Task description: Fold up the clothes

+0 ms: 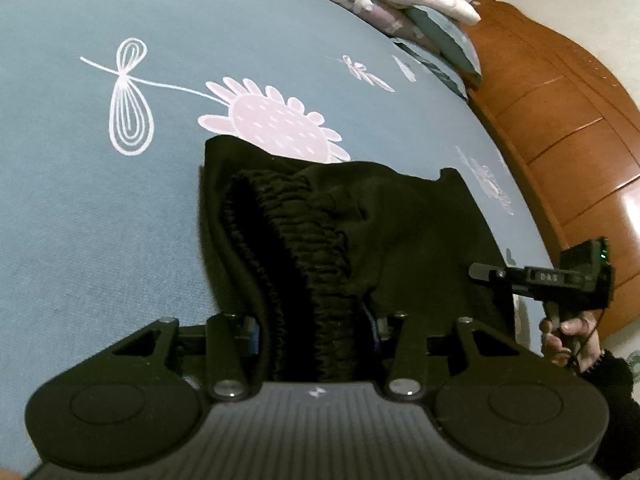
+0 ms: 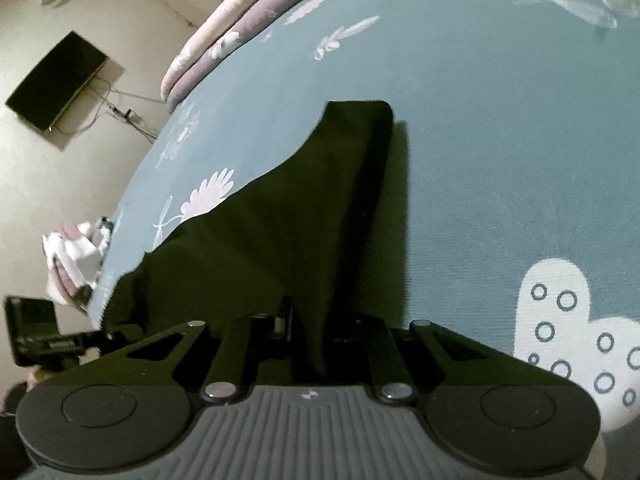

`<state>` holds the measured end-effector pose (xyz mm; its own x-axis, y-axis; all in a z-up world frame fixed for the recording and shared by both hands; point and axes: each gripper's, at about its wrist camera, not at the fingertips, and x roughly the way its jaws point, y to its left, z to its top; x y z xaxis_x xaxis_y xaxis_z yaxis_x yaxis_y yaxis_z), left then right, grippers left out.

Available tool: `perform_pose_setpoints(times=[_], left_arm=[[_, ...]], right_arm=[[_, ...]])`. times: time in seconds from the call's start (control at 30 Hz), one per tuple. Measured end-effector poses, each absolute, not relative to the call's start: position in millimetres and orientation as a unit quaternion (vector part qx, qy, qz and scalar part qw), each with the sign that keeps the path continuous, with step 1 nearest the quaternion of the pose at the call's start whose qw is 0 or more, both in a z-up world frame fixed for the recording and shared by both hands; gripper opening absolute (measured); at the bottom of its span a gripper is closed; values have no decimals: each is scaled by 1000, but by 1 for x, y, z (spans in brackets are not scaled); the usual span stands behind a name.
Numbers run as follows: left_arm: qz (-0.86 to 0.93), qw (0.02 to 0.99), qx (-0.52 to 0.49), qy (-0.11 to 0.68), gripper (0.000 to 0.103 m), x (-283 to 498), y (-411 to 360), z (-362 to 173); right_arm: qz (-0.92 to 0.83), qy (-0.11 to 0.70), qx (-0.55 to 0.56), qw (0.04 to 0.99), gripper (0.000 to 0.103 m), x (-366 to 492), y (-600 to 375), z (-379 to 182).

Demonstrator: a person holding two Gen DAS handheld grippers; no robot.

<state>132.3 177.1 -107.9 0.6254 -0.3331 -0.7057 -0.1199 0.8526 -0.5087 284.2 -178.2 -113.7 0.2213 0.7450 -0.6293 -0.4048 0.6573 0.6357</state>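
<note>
Left jaws: part-way closed on the bunched elastic waistband (image 1: 296,248) — the thick gathered band fills the gap and the blue pads press it from both sides.
Left gripper (image 1: 316,330): angled down at the bed, black fabric rising straight out of it.
Right jaws: nearly together, pinching a thin fold of the same black cloth — the fold stands up as a ridge right between them.
Right gripper (image 2: 308,324): also tipped down, seen too from the left camera at the far right edge, a hand (image 1: 572,340) wrapped on its handle below a dark sleeve.
Garment (image 2: 280,220): black, looks like pants or shorts, lying on the bed; from the right camera it runs away from the jaws and narrows to a squared end further up the sheet, with a shadow along its right side.
Waist end: gathered and open toward the left camera, the rest spreading flat to the right.
Sheet (image 1: 100,208): blue-grey, printed with pink flowers and white line drawings; a white spotted shape sits at the right of the right view.
Bedding (image 2: 224,32): pink and mauve layers folded at the bed's far edge.
Headboard (image 1: 568,112): orange-brown wood, right of the left view.
Floor: pale, with a dark flat panel (image 2: 56,88) and a cable.
</note>
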Motion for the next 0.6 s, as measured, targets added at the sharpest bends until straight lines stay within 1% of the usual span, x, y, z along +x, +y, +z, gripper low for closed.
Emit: perform_pose_setpoints(times=[0.17,0.4,0.6], left_arm=[[-57,874,-244,415,35,129,168,-90],[-61,892,-212,394,34,129,150,-58],[-82,905,-175,378,33,141,125,-26]], right_arm=[[395,470,157,773,13,273,-170,-94],[405,429,139,795,11,250,-174,-70],[413,397,145,807,10,233,-193,-52]])
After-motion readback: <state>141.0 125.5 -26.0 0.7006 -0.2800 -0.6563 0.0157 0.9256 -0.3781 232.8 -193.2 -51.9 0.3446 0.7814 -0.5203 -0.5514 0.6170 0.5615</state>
